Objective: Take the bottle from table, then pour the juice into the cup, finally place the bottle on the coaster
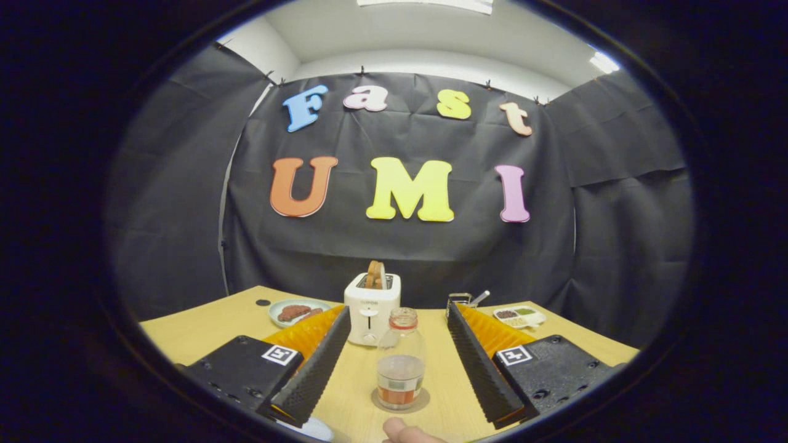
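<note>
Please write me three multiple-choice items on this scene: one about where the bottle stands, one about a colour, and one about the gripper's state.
1. Where does the bottle stand?
A. on the round coaster between the fingers
B. on the green plate
C. on top of the toaster

2. What colour is the toaster?
A. red
B. white
C. black

3. How is the gripper?
A. shut on the bottle
B. shut on nothing
C. open

Answers: 1 A, the coaster's rim shows under the bottle's base; 2 B, its body is white, with toast in the slot; 3 C, both fingers stand apart from the bottle.
</note>
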Demonstrator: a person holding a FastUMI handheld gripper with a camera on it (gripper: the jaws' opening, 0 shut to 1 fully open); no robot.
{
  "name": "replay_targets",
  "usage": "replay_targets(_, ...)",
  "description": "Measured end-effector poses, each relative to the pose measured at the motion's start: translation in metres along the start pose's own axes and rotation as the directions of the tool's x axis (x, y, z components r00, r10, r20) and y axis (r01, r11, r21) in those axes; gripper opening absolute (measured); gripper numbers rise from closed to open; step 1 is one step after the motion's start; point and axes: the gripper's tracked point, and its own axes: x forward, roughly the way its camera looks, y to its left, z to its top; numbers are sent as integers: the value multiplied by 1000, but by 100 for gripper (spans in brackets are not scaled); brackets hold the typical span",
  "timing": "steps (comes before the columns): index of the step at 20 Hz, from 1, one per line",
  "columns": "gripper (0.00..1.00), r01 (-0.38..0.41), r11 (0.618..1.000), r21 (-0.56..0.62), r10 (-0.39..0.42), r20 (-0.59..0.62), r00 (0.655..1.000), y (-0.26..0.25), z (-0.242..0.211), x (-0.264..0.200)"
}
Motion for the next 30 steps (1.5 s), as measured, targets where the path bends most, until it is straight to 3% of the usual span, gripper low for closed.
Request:
replay_targets(9,100,63,998,17,-63,-3,998,-35,90,-84)
replay_targets(15,100,81,996,22,-81,-25,996,-71,117,-133)
replay_targets(21,100,99,995,4,-99,-5,995,-96,133,-189)
replay_targets(30,100,119,993,12,-119,-3,993,-103,118,-259)
